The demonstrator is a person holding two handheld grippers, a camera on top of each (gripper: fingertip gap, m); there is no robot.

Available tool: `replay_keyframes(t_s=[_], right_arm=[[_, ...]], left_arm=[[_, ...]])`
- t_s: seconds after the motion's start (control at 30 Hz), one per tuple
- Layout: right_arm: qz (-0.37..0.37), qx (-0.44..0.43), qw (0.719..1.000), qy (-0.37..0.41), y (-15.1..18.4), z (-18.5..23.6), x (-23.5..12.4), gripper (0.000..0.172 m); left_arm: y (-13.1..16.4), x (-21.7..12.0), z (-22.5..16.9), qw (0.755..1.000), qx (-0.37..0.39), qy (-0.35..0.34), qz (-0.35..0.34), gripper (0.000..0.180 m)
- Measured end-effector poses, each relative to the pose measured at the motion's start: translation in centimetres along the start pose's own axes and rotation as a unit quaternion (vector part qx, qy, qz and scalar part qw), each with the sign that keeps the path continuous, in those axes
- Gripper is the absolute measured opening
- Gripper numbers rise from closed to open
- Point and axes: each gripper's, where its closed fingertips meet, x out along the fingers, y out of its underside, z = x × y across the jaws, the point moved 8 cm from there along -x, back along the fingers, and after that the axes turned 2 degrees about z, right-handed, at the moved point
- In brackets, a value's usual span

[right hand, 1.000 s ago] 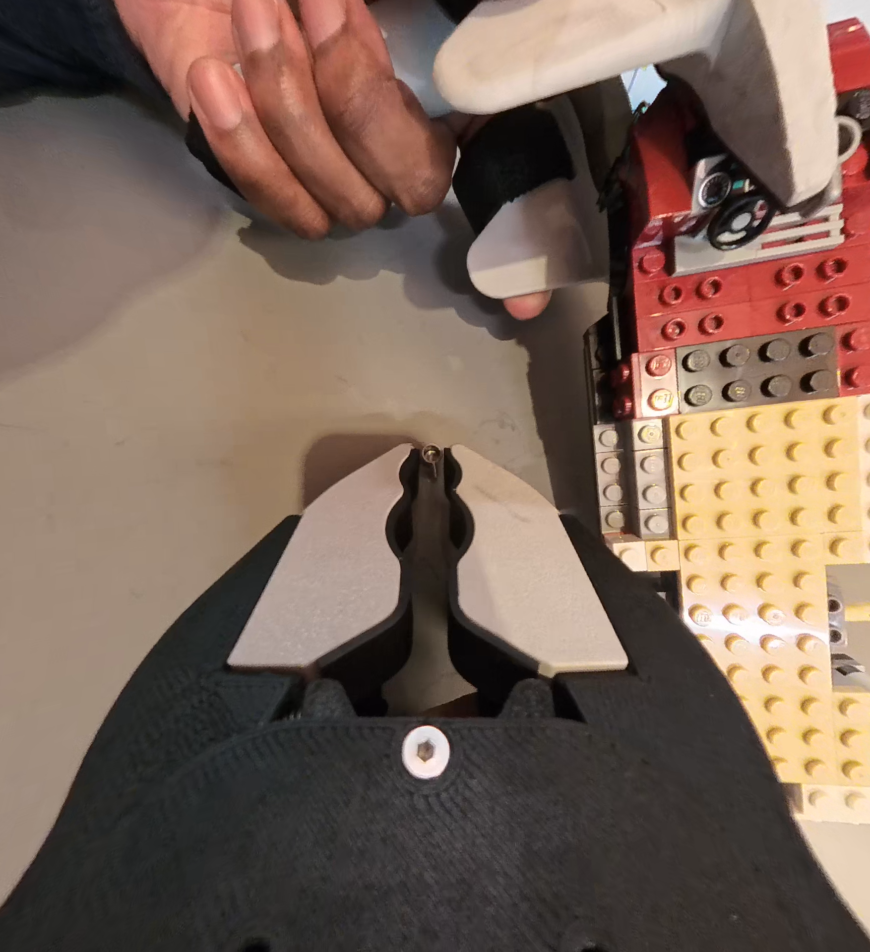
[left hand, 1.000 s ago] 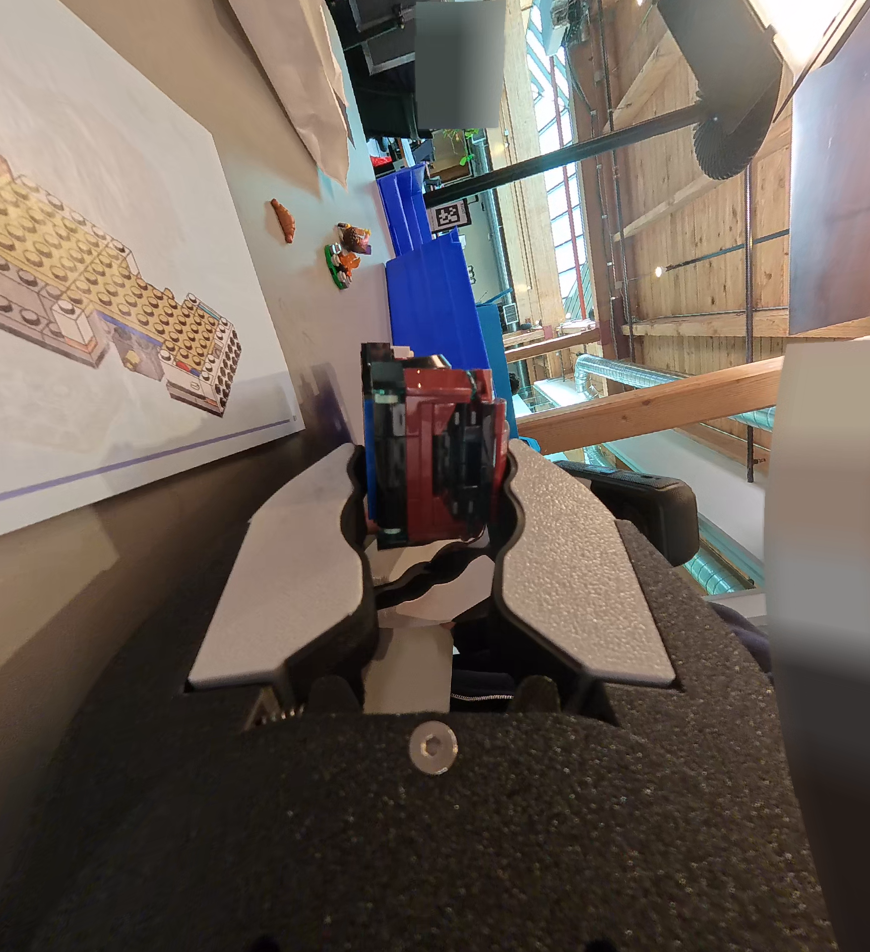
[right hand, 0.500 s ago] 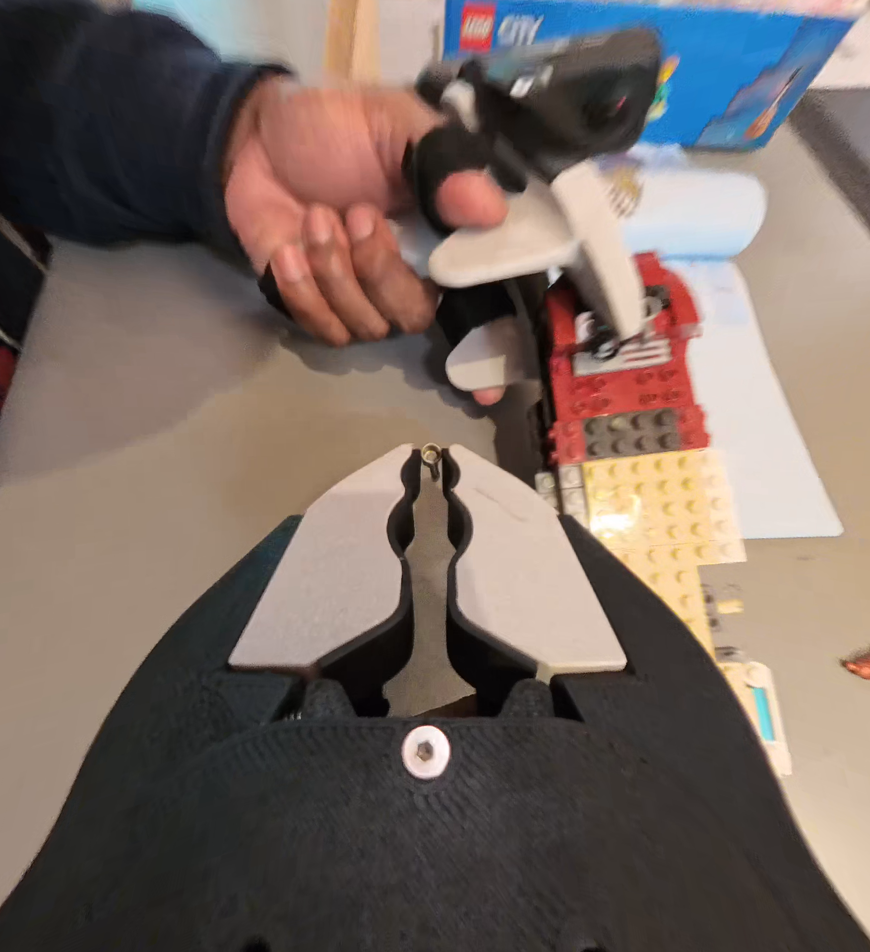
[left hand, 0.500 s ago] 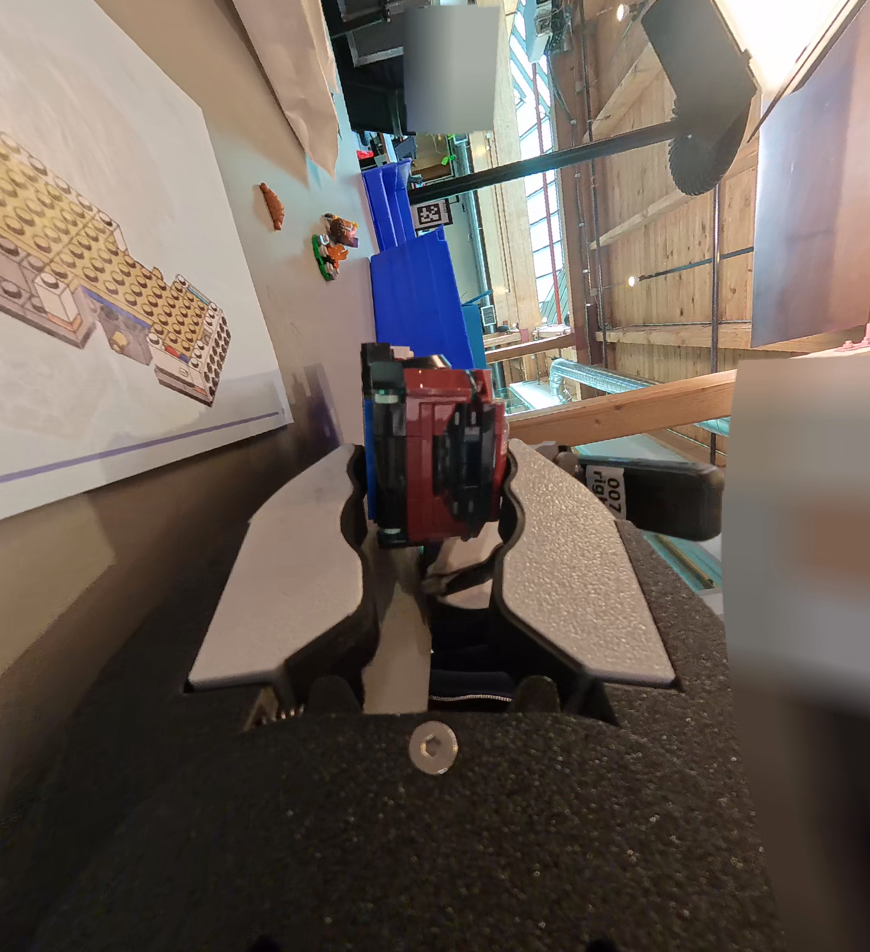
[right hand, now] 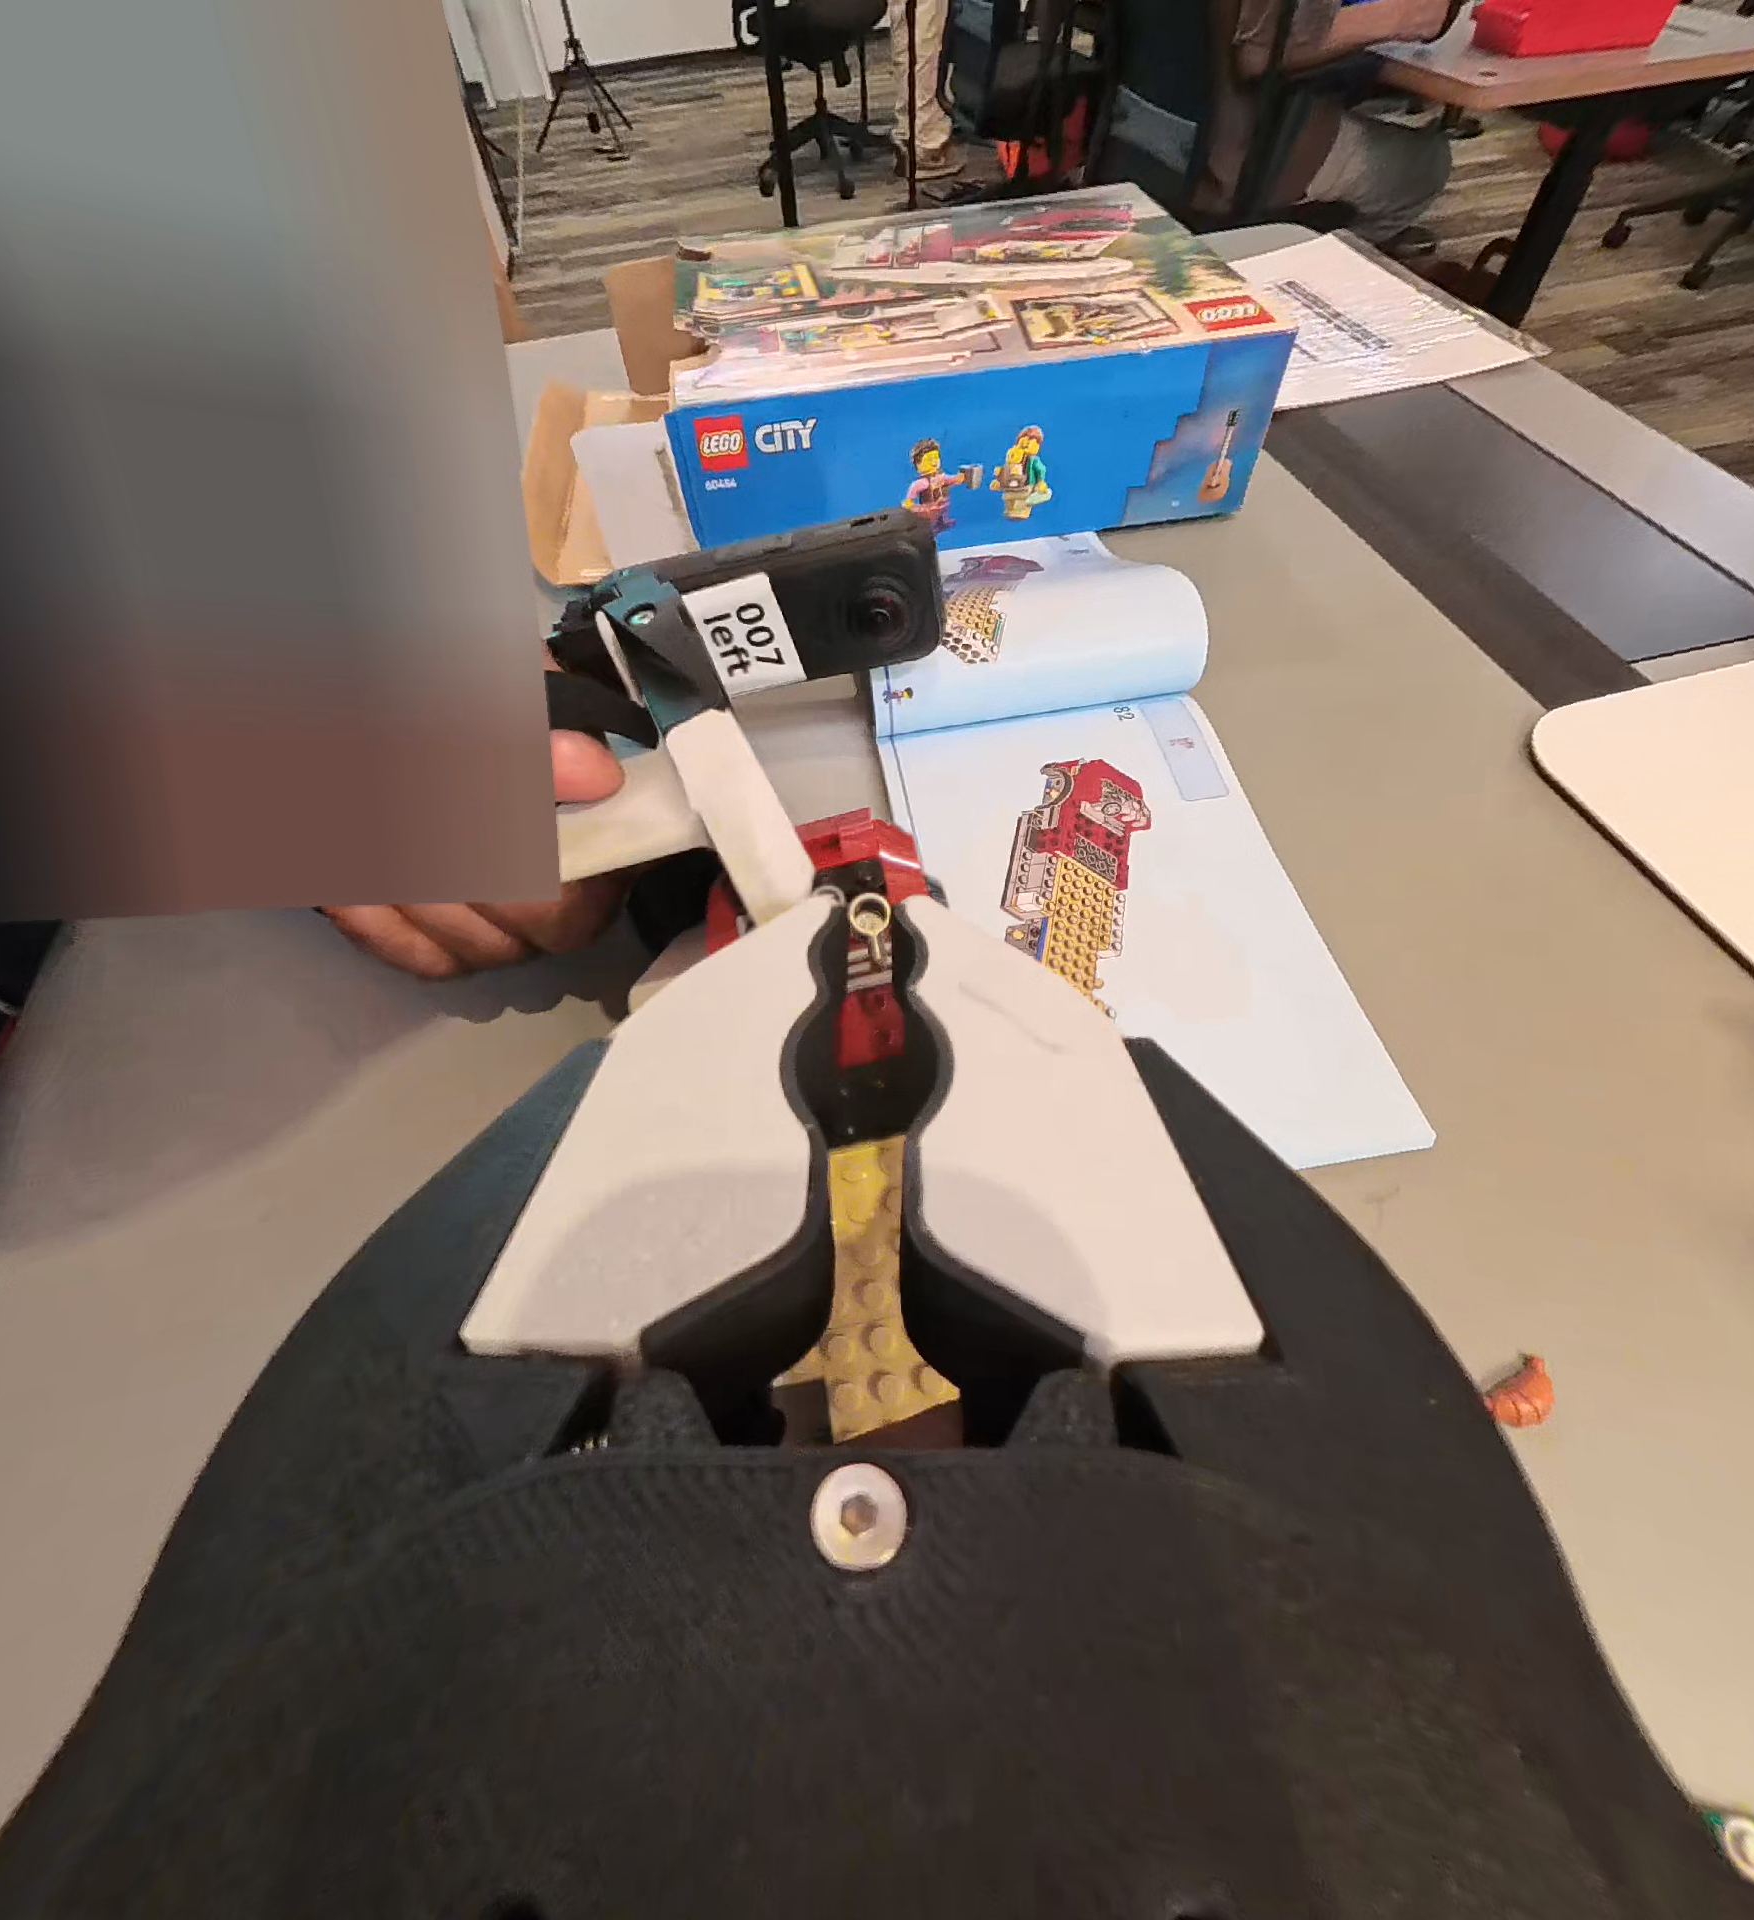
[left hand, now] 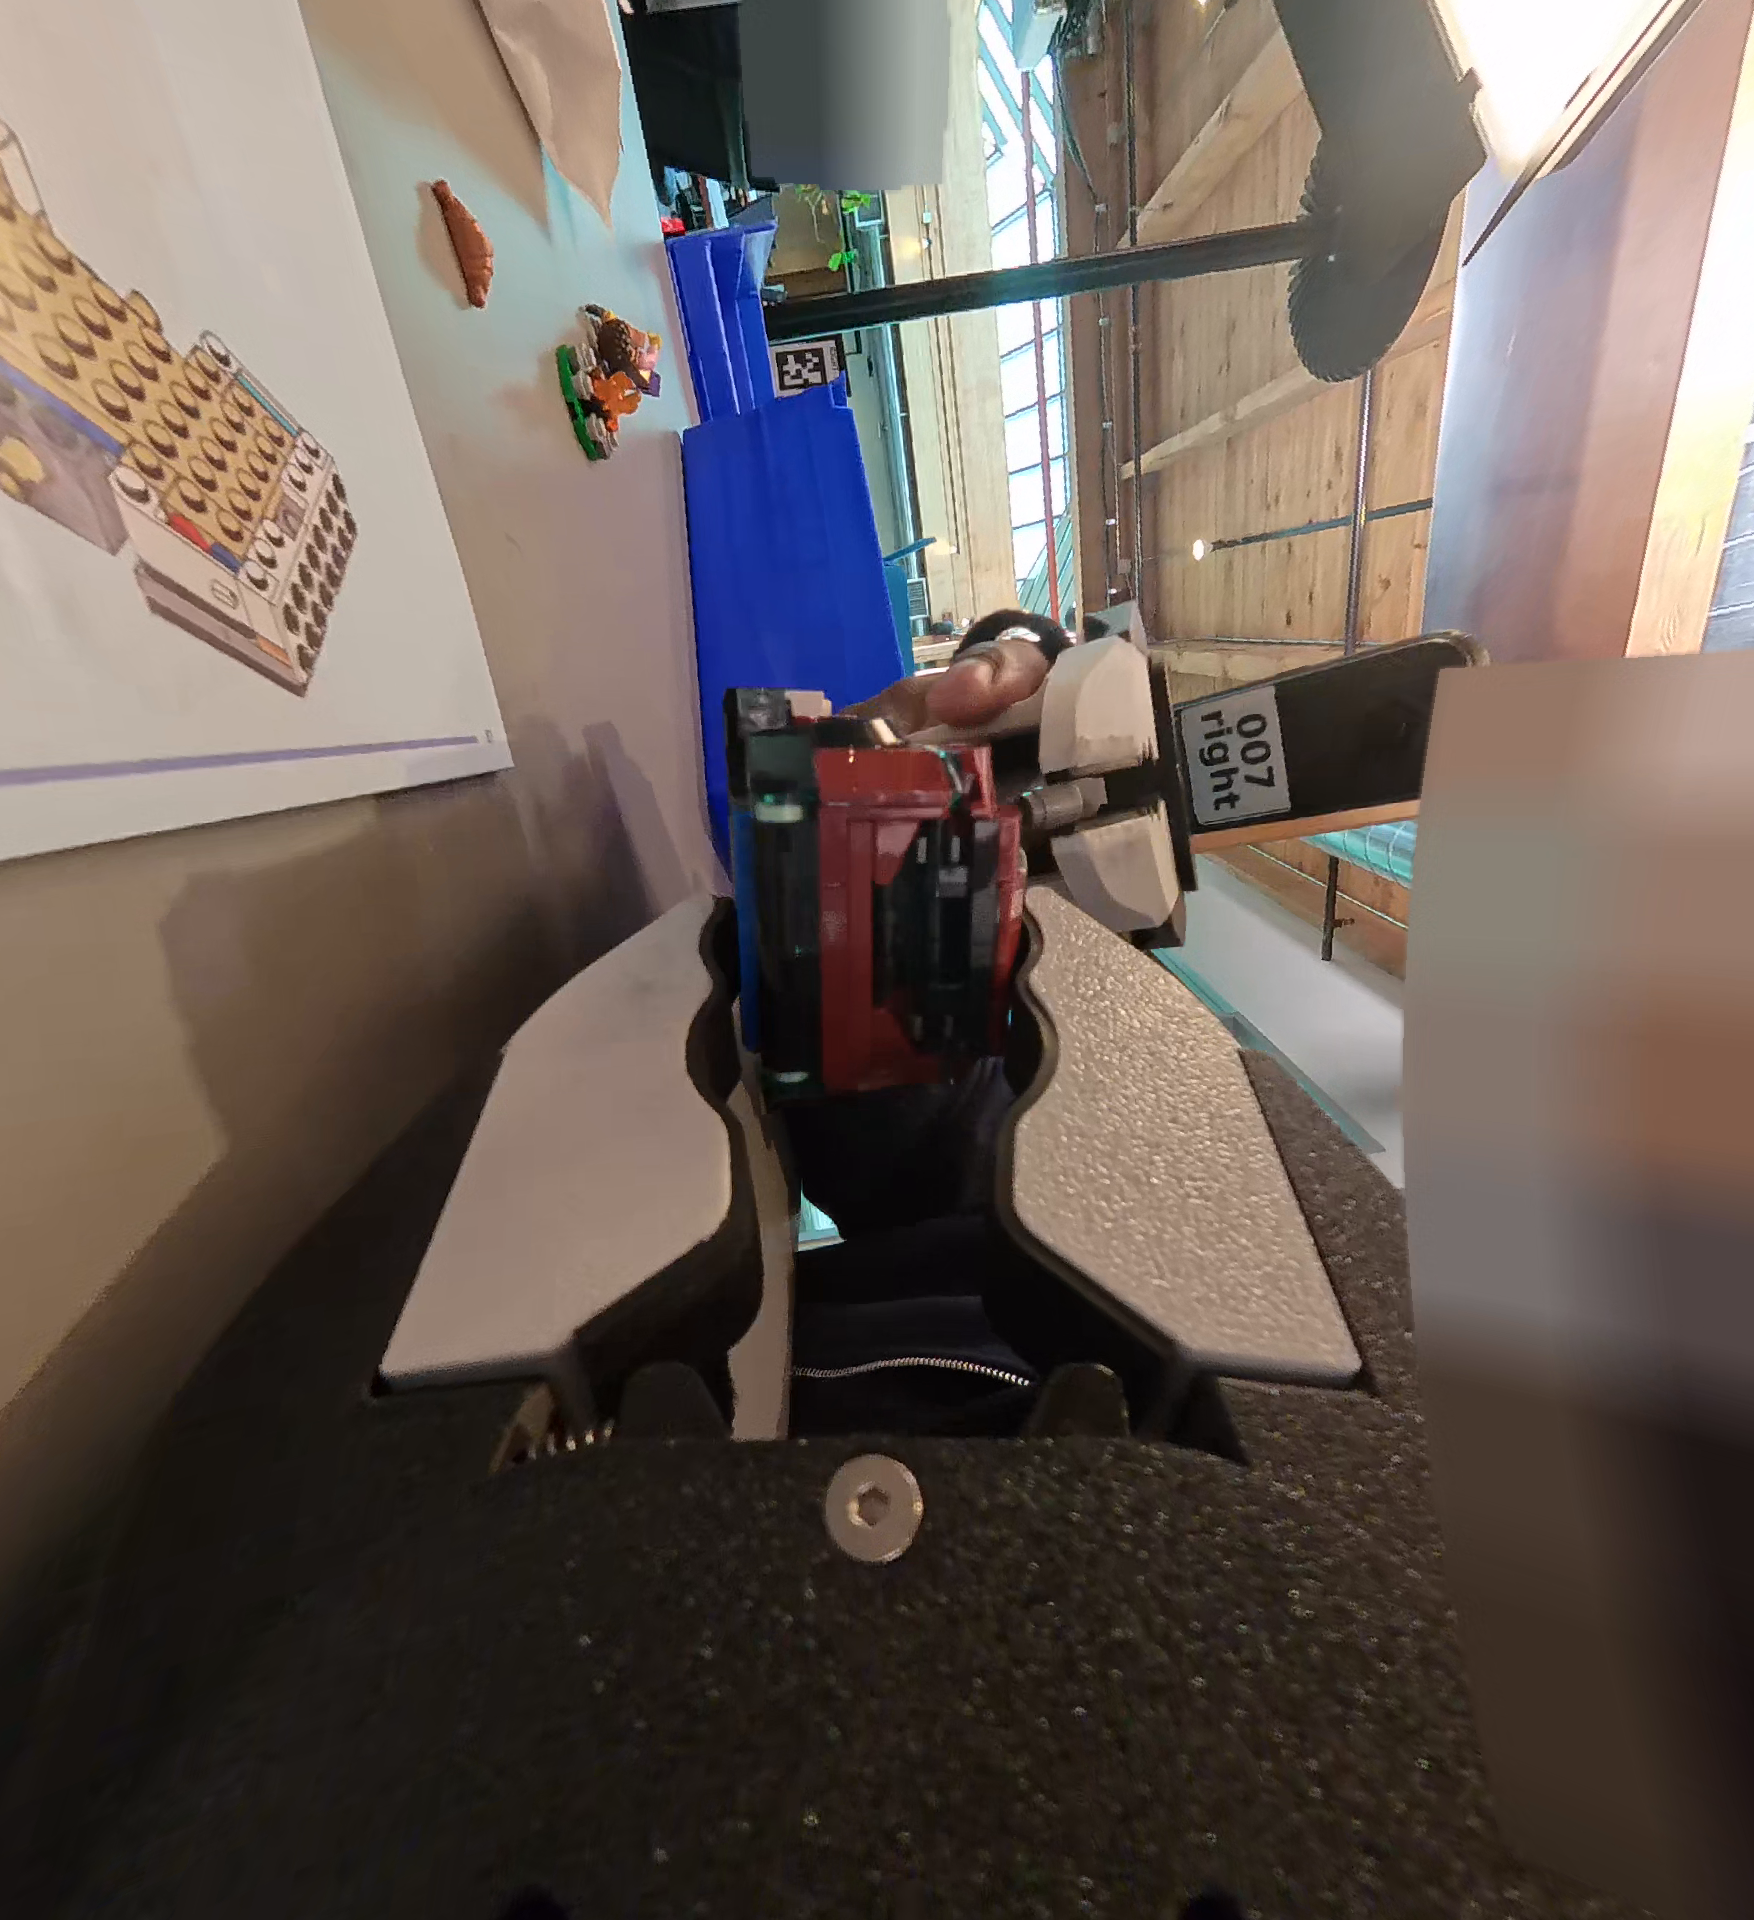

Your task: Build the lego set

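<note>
The left gripper (left hand: pixel 873 935) is clamped on the dark red front end of a brick-built model (left hand: pixel 883 914), one pad against each side of it. From this close the model is a blur of red, black and blue layers, and its far end is cut off behind the fingers. In the right wrist view the same gripper reaches in from the left with only one pale finger (right hand: pixel 738 821) clearly seen; the hand holding it is mostly hidden by a blurred patch.

The right gripper (right hand: pixel 865 914) has its fingertips nearly together, pinching a tiny metallic piece (right hand: pixel 867 920) with a ring-shaped head. The piece is too small to identify. It hovers just over the red top of the model, and whether it touches the bricks cannot be told. The model's tan studded deck (right hand: pixel 868 1278) shows only as a strip through the gap between the fingers; the black gripper body covers the rest.

Beyond, on the grey counter (right hand: pixel 177 1143), an open instruction booklet (right hand: pixel 1164 935) lies just right of the model, and a blue toy box (right hand: pixel 977 416) stands behind it. A small orange piece (right hand: pixel 1517 1403) lies at the right, and a few more pieces are cut off at the bottom corner.
</note>
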Motion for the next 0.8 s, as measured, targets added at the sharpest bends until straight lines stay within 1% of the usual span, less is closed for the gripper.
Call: replay_keyframes(t_s=[0.17,0.27,0.4,0.8], right_arm=[[0.015,0.003,1.0,-0.016,0.0,-0.5,0.6,0.007],[0.04,-0.01,0.999,-0.032,-0.4,-0.4,1.0,0.007],[0.077,-0.021,0.996,-0.032,-0.4,-0.7,1.5,0.007],[0.079,-0.013,0.995,-0.061,0.1,-0.9,1.6,0.007]], left_arm=[[-0.2,-0.2,0.3,1.0,-0.01,-0.001,-0.002,0.049],[-0.1,-0.1,0.5,1.0,-0.016,-0.004,0.002,0.049],[0.2,0.1,0.8,1.0,-0.021,-0.005,0.008,0.049],[0.4,0.2,0.9,1.0,-0.026,-0.002,0.012,0.049]])
